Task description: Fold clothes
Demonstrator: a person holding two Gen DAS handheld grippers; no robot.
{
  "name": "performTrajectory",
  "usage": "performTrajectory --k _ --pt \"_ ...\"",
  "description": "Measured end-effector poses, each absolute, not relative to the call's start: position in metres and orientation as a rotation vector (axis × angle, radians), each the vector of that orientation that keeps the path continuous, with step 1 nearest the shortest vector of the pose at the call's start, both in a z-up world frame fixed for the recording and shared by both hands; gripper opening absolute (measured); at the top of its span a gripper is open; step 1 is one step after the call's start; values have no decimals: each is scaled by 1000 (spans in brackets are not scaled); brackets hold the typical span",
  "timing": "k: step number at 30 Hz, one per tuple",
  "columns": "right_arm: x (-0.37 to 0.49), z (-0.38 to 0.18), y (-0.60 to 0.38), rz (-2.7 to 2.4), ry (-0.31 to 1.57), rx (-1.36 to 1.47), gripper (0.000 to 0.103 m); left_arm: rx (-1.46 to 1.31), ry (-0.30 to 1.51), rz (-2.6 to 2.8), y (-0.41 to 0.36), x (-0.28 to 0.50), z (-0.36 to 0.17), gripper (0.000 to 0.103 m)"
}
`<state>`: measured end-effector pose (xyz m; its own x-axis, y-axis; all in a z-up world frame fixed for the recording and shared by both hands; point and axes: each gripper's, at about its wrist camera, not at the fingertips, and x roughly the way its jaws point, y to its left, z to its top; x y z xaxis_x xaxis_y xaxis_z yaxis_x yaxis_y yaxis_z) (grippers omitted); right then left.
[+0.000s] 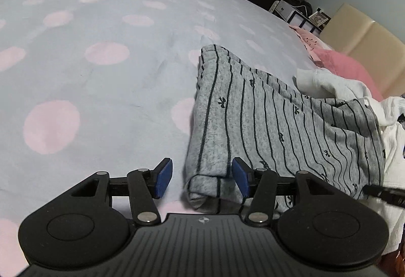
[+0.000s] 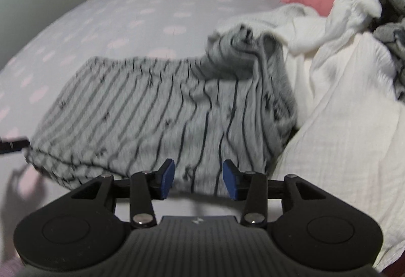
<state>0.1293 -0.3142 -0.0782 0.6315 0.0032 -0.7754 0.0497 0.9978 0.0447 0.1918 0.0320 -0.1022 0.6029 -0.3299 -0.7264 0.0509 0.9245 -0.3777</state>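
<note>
A grey garment with thin black stripes and small bows point(image 1: 278, 130) lies folded on the bed, its far end resting against a heap of clothes. My left gripper point(image 1: 202, 182) is open, its blue pads either side of the garment's near left corner. In the right wrist view the same striped garment point(image 2: 164, 114) spreads across the middle, blurred. My right gripper point(image 2: 198, 179) is open over its near edge, holding nothing. The tip of the other gripper shows at the left edge of the right wrist view point(image 2: 14, 145).
The bed sheet point(image 1: 101, 49) is pale blue with pink dots. A heap of white clothes point(image 2: 341, 112) lies right of the striped garment, with grey pieces point(image 2: 389, 31) on top and a pink pillow point(image 1: 351, 66) behind. A beige headboard point(image 1: 367, 36) and dark wardrobe stand beyond.
</note>
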Motion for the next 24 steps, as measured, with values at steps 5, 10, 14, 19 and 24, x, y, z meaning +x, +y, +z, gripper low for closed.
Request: performTrajectory --k 5,10,14,19,24 --pt "134 -98 -310 -21 913 96 46 -366 962 -210 28 199 -122 50" --pt "139 -108 -297 -1 927 77 46 -372 959 -178 23 196 -135 49" --pt "141 -112 -290 4 938 76 47 -322 944 -192 13 195 -133 28" --pt "140 -112 -289 -6 948 95 47 -303 928 -193 13 193 -123 14" --pt "136 -104 -288 -18 946 99 47 -231 878 -162 7 185 -106 11"
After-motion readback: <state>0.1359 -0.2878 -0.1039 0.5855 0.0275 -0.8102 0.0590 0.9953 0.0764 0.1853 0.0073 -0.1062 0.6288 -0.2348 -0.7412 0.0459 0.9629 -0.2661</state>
